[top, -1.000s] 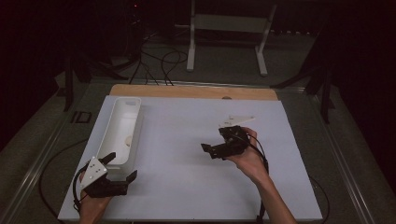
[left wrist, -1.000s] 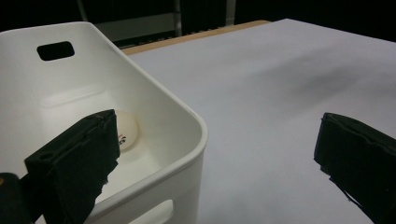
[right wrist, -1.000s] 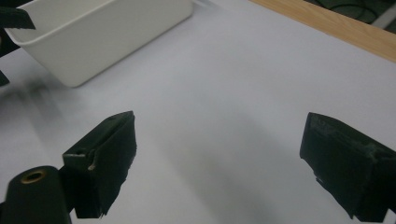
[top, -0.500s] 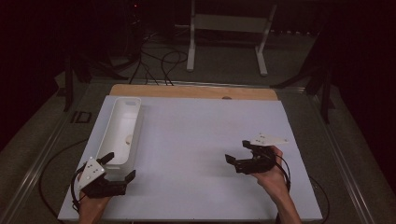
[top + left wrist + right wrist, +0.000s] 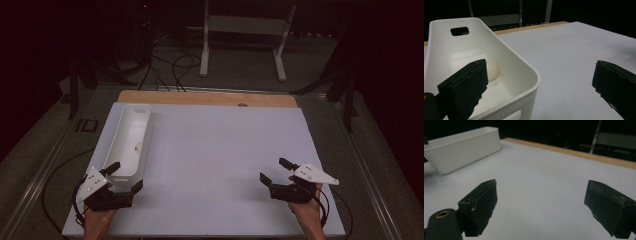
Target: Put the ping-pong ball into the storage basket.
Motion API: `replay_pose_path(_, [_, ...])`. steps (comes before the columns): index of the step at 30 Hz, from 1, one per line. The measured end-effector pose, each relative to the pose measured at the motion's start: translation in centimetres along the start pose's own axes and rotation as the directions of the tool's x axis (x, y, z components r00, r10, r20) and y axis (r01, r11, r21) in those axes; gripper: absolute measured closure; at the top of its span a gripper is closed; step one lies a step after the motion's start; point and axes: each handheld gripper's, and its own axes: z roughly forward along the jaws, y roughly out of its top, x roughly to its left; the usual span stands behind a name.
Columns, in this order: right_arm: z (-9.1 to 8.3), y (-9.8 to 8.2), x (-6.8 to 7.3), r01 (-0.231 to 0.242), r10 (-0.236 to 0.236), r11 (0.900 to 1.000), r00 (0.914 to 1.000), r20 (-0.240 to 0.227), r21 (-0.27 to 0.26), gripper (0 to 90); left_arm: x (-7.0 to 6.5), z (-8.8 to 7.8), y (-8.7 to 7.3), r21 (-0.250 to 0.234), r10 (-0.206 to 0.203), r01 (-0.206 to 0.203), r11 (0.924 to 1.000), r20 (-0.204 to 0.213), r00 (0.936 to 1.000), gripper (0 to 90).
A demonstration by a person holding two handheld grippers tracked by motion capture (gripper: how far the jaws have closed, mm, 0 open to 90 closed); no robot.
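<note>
Two claws sit at the near edge of the white tabletop (image 5: 210, 165), both with jaws spread wide and gripping nothing. The left claw (image 5: 122, 179) straddles the near end wall of the long white plastic bin (image 5: 131, 140): one jaw hangs inside the bin, the other outside over bare tabletop. That inner jaw partly hides a small round off-white ball (image 5: 492, 70) lying on the bin's floor; from above it reads as a faint speck. The right claw (image 5: 276, 171) rests well apart at the near right, empty. Farther off, a wooden strip (image 5: 207, 98) borders the tabletop's far edge.
</note>
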Motion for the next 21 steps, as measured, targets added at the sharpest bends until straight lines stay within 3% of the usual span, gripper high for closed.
replay_pose_path(10, [-1.4, -1.9, 0.2, 0.019, -0.016, 0.996, 0.9994, 0.032, -0.091, 10.5, 0.2, 0.1, 0.0, -0.005, -0.017, 0.017, 0.9998, 0.01, 0.9998, 0.9])
replay_pose_path(21, [-1.6, -2.4, 0.2, 0.034, -0.028, 0.994, 0.9982, 0.053, -0.103, 10.4, 0.1, 0.0, 0.0, 0.003, -0.003, 0.003, 1.0, 0.006, 1.0, 0.9])
